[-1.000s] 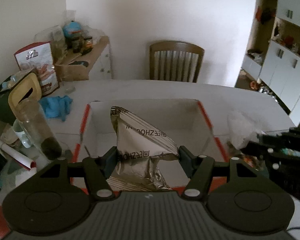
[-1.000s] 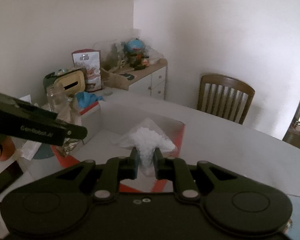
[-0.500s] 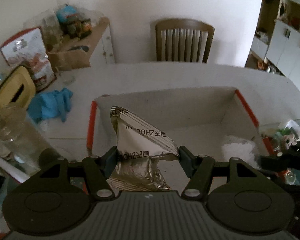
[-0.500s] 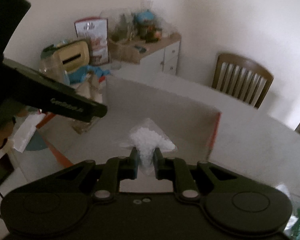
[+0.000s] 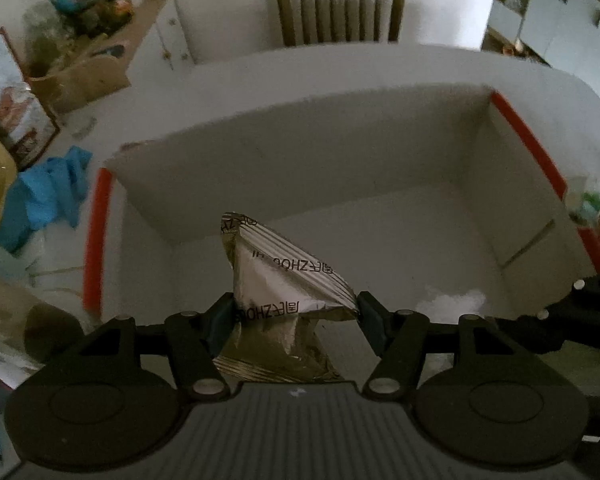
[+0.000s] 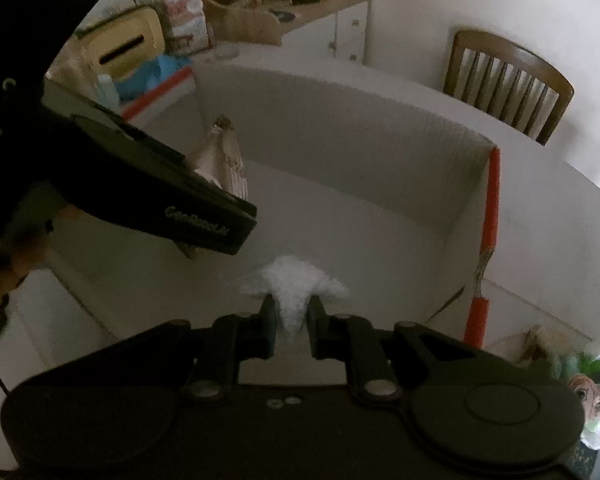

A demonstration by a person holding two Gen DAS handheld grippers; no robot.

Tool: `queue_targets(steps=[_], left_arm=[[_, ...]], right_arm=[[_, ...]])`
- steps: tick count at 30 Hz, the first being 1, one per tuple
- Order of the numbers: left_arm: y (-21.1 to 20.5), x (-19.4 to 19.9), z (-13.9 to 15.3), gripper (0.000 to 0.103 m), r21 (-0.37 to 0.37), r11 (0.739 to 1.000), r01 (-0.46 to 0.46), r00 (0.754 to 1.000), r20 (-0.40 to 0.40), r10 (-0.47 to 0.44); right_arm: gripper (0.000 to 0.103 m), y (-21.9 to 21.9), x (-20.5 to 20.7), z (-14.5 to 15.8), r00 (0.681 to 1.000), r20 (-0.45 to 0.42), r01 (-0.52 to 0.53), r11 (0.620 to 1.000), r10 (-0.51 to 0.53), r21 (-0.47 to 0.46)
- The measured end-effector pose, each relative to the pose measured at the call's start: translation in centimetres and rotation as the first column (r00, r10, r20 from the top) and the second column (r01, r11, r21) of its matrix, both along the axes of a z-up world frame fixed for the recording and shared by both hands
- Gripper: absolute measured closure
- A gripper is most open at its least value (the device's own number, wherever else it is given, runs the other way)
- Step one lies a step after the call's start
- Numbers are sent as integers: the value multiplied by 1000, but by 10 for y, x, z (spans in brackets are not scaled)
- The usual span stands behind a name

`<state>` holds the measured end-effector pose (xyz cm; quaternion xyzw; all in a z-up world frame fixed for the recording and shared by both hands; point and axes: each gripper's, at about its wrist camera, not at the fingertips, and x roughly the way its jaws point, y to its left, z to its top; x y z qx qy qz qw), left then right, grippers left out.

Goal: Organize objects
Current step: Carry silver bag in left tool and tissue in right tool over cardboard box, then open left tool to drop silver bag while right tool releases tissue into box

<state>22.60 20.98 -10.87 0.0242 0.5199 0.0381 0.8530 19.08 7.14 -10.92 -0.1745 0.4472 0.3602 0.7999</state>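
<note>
While box [image 5: 300,128] looms nearer than before, left hand-held gripper [image 5: 296,316] pinches foil packet [image 5: 284,280], right hand-held gripper [image 6: 293,316] pinches white bag [image 6: 294,284].

A white table [image 5: 380,68] carries an open box [image 5: 300,120] and blue cloth [image 5: 48,196].

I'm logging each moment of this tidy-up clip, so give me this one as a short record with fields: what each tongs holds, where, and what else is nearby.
left tongs: shut on silver foil packet, over the box
right tongs: shut on clear bag of white granules, over the box
box: white cardboard box, open top, red edges
box floor: bare where visible
beside box: blue cloth
behind table: wooden chair
</note>
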Motion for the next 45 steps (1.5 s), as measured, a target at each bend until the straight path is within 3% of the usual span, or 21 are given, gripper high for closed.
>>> queue_targets(steps=[7, 15, 22, 29, 43, 45], left_arm=[[2, 5, -18, 37, -29, 1000, -5, 997, -83, 3], [6, 2, -15, 34, -40, 999, -7, 998, -64, 5], [6, -8, 9, 29, -36, 999, -1, 1000, -3, 1], [-4, -27, 41, 29, -48, 999, -9, 995, 95, 14], [-63, -71, 92, 29, -58, 997, 52, 954, 298, -33], [-75, -78, 97, 21, -60, 997, 57, 948, 317, -35]], right_arm=[[86, 0, 6, -7, 997, -69, 22, 1000, -22, 0], [79, -5, 7, -5, 995, -94, 40, 999, -37, 33], [64, -19, 2, 15, 997, -75, 41, 995, -34, 93], [58, -44, -15, 42, 999, -30, 40, 986, -36, 162], [46, -129, -39, 82, 989, 45, 121, 947, -141, 298], [43, -145, -42, 86, 985, 59, 137, 940, -163, 312]])
